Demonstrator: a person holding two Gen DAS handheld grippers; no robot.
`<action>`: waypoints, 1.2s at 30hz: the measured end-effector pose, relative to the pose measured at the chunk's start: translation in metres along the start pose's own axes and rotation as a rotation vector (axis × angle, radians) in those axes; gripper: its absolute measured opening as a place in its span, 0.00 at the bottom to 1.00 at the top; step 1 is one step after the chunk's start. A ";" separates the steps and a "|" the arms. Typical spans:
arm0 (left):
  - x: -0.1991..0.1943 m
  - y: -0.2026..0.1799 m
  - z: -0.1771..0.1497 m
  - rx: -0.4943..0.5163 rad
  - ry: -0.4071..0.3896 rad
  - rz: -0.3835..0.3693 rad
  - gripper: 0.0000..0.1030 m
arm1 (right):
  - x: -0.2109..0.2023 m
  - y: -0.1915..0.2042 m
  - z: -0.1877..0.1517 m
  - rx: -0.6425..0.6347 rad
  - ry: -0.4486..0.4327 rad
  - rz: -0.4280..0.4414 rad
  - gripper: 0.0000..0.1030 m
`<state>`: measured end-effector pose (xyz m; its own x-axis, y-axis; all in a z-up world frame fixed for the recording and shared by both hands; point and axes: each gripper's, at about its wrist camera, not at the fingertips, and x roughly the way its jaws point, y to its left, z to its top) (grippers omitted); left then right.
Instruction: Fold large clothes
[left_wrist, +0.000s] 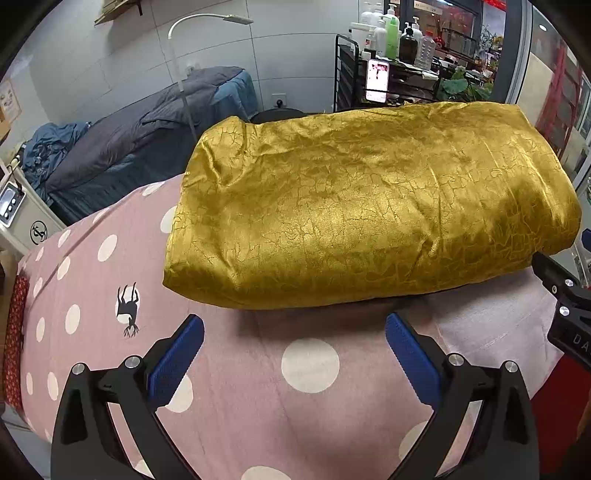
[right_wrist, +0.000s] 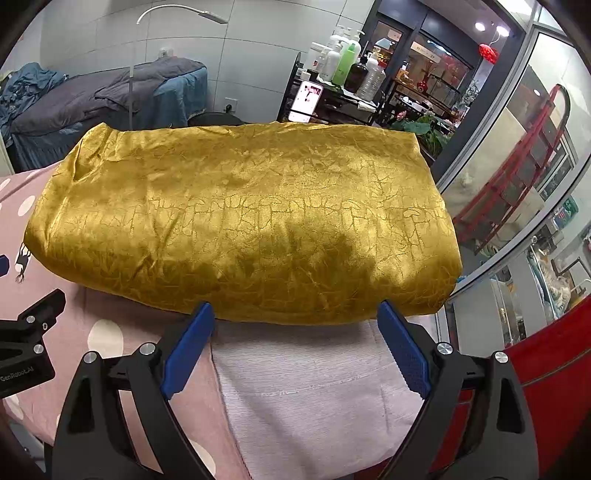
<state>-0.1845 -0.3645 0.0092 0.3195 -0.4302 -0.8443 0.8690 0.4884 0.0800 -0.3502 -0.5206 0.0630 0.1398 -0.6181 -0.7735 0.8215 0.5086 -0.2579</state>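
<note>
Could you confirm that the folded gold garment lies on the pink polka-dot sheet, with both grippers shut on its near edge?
Not quite: the gold garment does lie folded on the pink polka-dot sheet, but both wrist views show the left gripper and right gripper with jaws open, gripping nothing.

We look from both wrists, close and slightly downward, toward the gold cloth (left_wrist: 369, 206) (right_wrist: 243, 221); it fills both views.

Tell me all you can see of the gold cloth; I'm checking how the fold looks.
The gold cloth is a shiny, satin-like fabric with a crackle pattern woven in. It lies folded into a thick, puffy oblong bundle with rounded edges and light wrinkles. It rests on the pink polka-dot sheet, its near right part over a pale ribbed cloth. Both the left gripper and right gripper are open at its near edge, holding nothing.
</note>
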 end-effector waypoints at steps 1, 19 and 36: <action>0.000 0.000 0.000 0.002 0.001 0.001 0.94 | -0.001 0.000 0.000 0.001 -0.001 0.001 0.86; -0.003 -0.007 -0.002 0.031 0.003 0.017 0.94 | -0.002 -0.002 -0.005 -0.009 0.002 0.000 0.86; -0.003 -0.007 -0.003 0.043 0.004 0.025 0.94 | 0.000 0.000 -0.008 -0.020 0.004 -0.011 0.86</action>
<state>-0.1928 -0.3638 0.0096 0.3400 -0.4154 -0.8437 0.8761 0.4660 0.1236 -0.3551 -0.5159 0.0582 0.1285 -0.6212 -0.7730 0.8120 0.5134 -0.2777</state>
